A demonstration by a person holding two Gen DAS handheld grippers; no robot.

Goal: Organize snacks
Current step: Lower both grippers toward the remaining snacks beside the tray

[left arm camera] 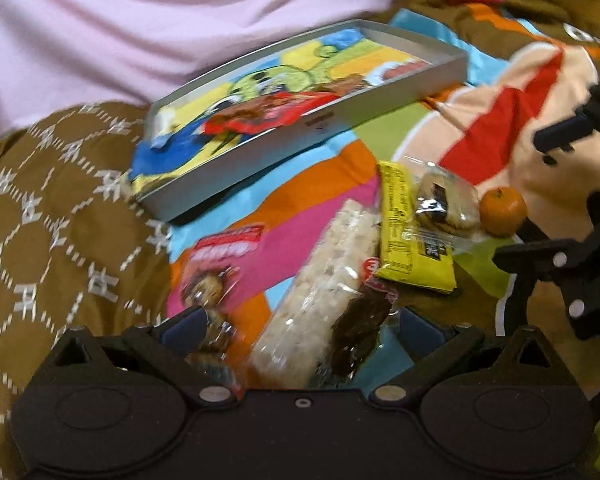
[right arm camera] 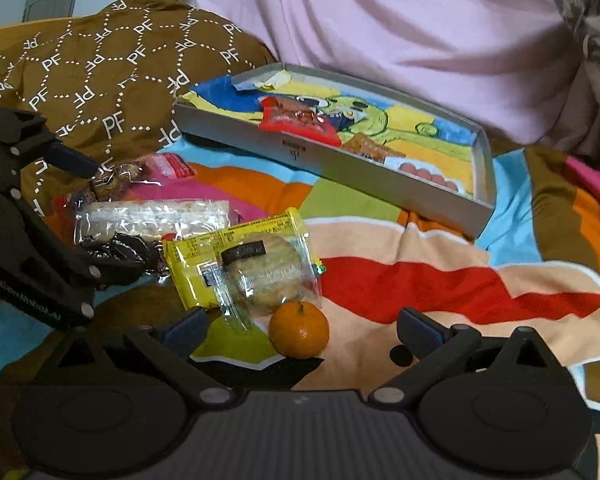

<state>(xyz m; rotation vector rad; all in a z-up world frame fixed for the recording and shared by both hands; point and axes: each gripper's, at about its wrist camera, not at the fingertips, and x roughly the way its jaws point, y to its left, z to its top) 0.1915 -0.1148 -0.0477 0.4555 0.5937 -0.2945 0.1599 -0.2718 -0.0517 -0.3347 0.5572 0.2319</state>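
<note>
My left gripper [left arm camera: 304, 320] is open low over the snack pile, straddling a clear-wrapped rice bar [left arm camera: 320, 276], a dark brownie wrapper [left arm camera: 360, 328] and a red cookie packet [left arm camera: 216, 268]. My right gripper [right arm camera: 302, 328] is open too, with a small orange [right arm camera: 299, 330] lying between its fingers. A yellow packet [right arm camera: 200, 268] and a clear-wrapped cookie [right arm camera: 268, 272] lie just beyond the orange. A grey metal tray [right arm camera: 320, 164] with a cartoon print sits behind, holding a red snack packet [right arm camera: 296, 120] and other small packets. Nothing is gripped.
Everything lies on a soft, colourful striped blanket [right arm camera: 440, 280]. A brown patterned pillow [right arm camera: 100, 72] rises at the left and a person in pink clothing [right arm camera: 380, 20] sits right behind the tray. The left gripper [right arm camera: 114, 218] crowds the pile's left side.
</note>
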